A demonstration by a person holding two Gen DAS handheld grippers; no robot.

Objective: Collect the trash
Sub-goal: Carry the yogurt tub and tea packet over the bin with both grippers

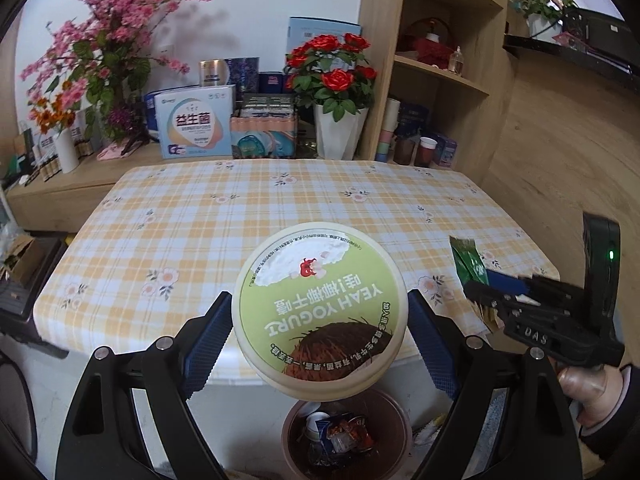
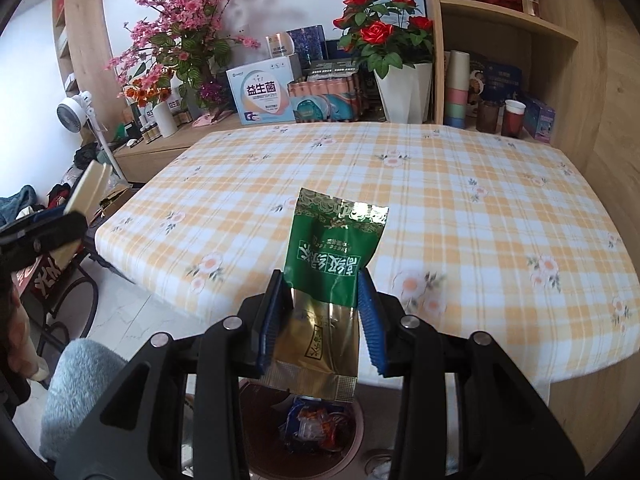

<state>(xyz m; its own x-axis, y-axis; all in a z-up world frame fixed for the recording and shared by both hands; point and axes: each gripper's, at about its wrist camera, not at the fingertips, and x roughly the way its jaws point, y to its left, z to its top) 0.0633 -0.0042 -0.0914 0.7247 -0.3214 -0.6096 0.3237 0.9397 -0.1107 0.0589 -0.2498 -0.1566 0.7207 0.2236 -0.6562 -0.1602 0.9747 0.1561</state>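
Left gripper: the left gripper (image 1: 320,320) stands wide, its blue pads (image 1: 214,340) pressed on either side of a round yogurt tub (image 1: 320,304) — the tub is held between them, its green lid tilted toward the camera.
Yogurt tub: it hangs in the air at the near edge of the table (image 1: 168,216), above a brown trash bin (image 1: 384,412) on the floor; its printed lid reads upside down in the left wrist view.
Right gripper: the right gripper (image 2: 322,312) stands narrow, its pads closed on a green and gold foil packet (image 2: 332,248).
Foil packet: the packet rises upright from between the pads, its green half above them and its gold half below, over the table's near edge; in the left wrist view it shows as a green strip (image 1: 468,260) at the tip of the other gripper.
Trash bin: in the right wrist view the bin (image 2: 256,408) sits on the floor directly beneath the packet; it already holds crumpled wrappers (image 2: 316,424) — blue, orange and clear.
Table: covered with a yellow and white checked cloth with small flowers; nothing lies on the part of it that shows.
Person: a hand (image 1: 588,388) in a dark sleeve grips the handle of the right gripper at the right edge of the left wrist view.
Behind the table: a wooden ledge carries a white vase of red roses (image 2: 384,28), pink blossom branches (image 2: 180,12) and several boxes (image 2: 260,92); a shelf unit stands to the right.
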